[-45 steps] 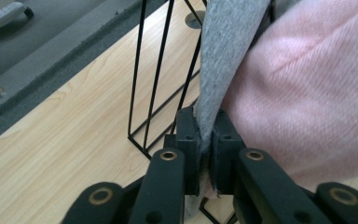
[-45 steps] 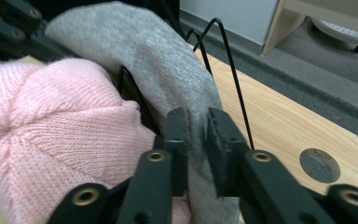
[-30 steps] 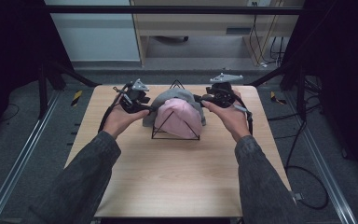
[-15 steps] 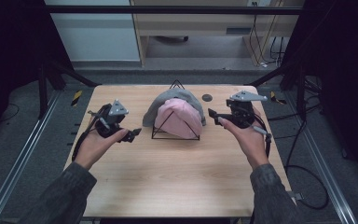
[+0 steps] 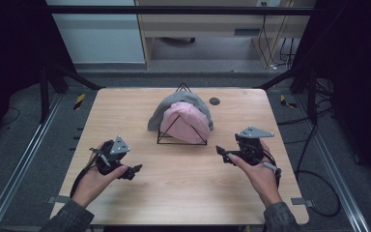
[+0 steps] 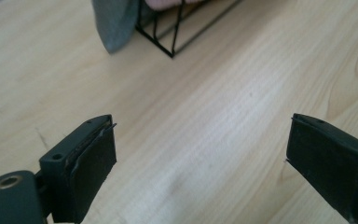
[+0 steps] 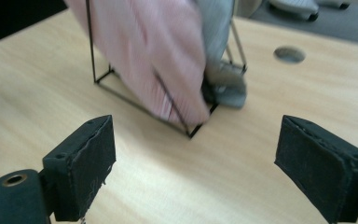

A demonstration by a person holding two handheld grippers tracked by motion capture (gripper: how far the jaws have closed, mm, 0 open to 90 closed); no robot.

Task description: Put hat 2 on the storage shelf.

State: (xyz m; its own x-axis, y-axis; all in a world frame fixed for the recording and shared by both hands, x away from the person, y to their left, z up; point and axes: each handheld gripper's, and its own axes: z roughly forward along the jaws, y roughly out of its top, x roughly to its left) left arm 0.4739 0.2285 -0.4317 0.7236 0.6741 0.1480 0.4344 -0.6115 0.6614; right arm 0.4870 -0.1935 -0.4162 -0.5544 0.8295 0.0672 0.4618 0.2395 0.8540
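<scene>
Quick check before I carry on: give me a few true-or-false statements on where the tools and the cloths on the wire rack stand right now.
1. Both tools are open and hold nothing. True: the left tool and the right tool have their jaws spread over bare wood.
2. The pink cloth lies flat on the table. False: it hangs over the black wire rack.
3. A grey cloth is draped behind the pink one. True.
4. The left tool touches the rack. False: it is apart from it, nearer the person.
5. The rack is lying on its side. False: it stands upright.
</scene>
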